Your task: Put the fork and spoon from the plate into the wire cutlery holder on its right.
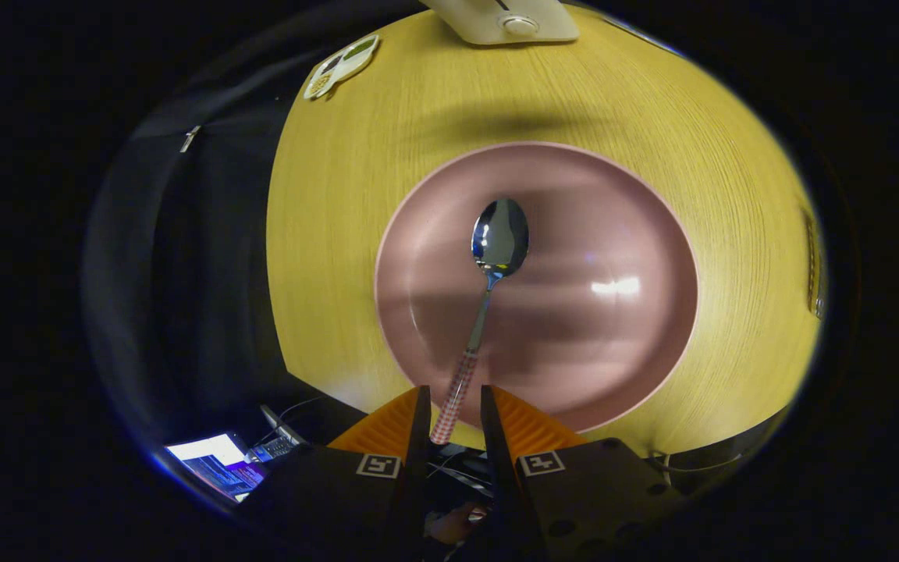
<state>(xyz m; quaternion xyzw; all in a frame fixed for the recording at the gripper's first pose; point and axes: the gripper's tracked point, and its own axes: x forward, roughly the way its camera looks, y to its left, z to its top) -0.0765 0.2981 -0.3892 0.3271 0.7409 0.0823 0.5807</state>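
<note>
The round table is the biggest thing here. Its top is yellow wood with fine lines running across it. A big pink plate sits on the table, just ahead of the gripper. The plate is shiny, and a bright spot of light shows on it.

A spoon lies on the plate. Its silver bowl rests near the middle of the plate, facing up. Its handle runs back toward the gripper. The end of the handle has a red and white checked pattern, and it reaches past the plate's near rim.

The gripper hangs over that near rim. Its two fingers stand a small way apart, with a narrow gap between them. The checked end of the spoon handle sits inside that gap. It lies close to the left finger, but I cannot tell if either finger is touching it. There is open room between the handle and the right finger.

At the far edge of the table rests a white thing with a round button. Near it lies a small flat card.

Down beside the table, a lit screen glows.
</note>
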